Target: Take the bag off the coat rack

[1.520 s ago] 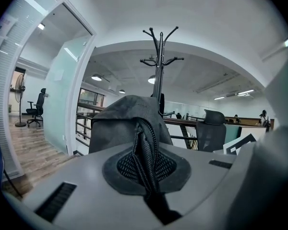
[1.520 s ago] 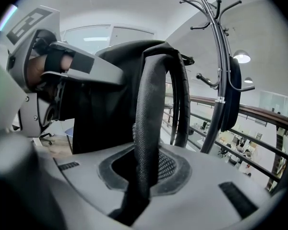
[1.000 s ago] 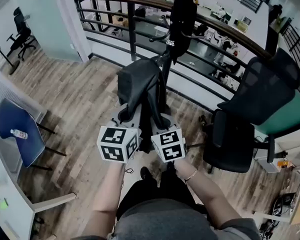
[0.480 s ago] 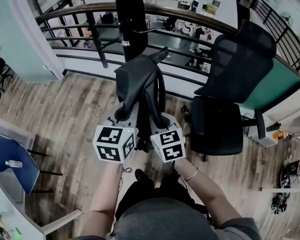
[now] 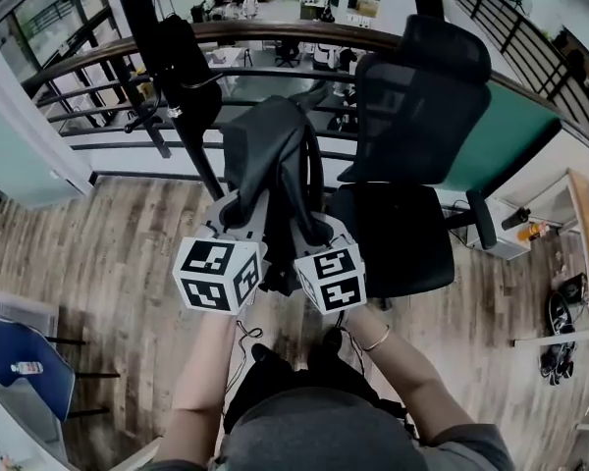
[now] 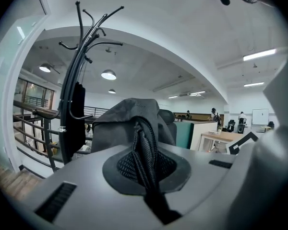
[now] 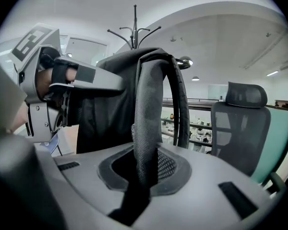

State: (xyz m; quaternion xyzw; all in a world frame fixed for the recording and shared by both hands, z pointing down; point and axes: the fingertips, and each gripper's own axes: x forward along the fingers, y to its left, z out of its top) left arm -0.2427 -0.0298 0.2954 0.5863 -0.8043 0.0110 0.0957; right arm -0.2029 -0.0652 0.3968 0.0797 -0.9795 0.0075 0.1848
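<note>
The left gripper (image 5: 234, 216) is clamped on one strap (image 6: 145, 150) and the right gripper (image 5: 324, 232) on the other strap (image 7: 148, 128). The black bag (image 5: 270, 160) hangs just ahead of them, off the coat rack (image 5: 198, 155) at left. An office chair (image 5: 402, 229) stands close on the right, with a railing (image 5: 304, 35) behind.

The left forearm (image 5: 201, 386) and right forearm (image 5: 404, 373) reach forward side by side, bare, with a bracelet on the right wrist. The left tool (image 5: 234, 219) and right tool (image 5: 319, 232) sit close together, pointing ahead. The left jaws clamp a thin strap (image 6: 144, 147); the right jaws pinch a wider strap (image 7: 148, 128).
</note>
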